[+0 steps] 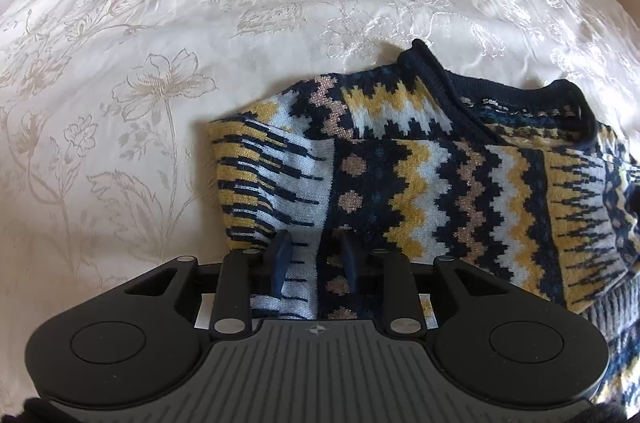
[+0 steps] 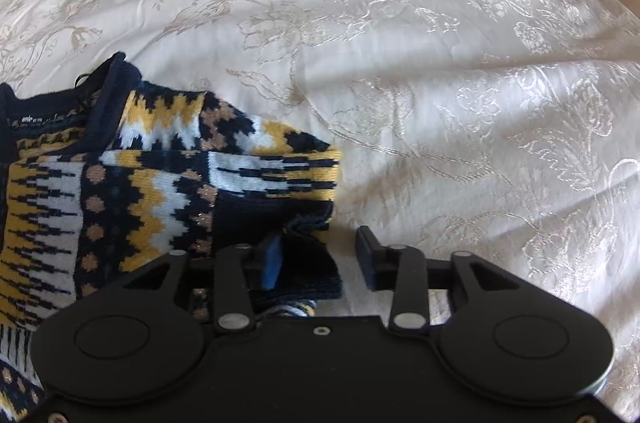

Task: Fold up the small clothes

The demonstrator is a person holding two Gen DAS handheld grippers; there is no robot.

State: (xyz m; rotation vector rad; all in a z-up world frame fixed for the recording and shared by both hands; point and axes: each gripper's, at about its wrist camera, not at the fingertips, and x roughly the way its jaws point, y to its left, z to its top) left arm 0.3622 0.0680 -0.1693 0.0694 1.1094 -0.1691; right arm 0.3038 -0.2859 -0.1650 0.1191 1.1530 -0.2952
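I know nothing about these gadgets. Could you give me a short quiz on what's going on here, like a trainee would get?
1. True or false: the right tool stands open, gripping nothing.
2. What does the patterned sweater lie on? A) a wooden table B) a cream flowered bedspread C) a tiled floor
3. Which tool has knit fabric pinched between its fingers?

Key: 1 true; 2 B; 3 the left tool.
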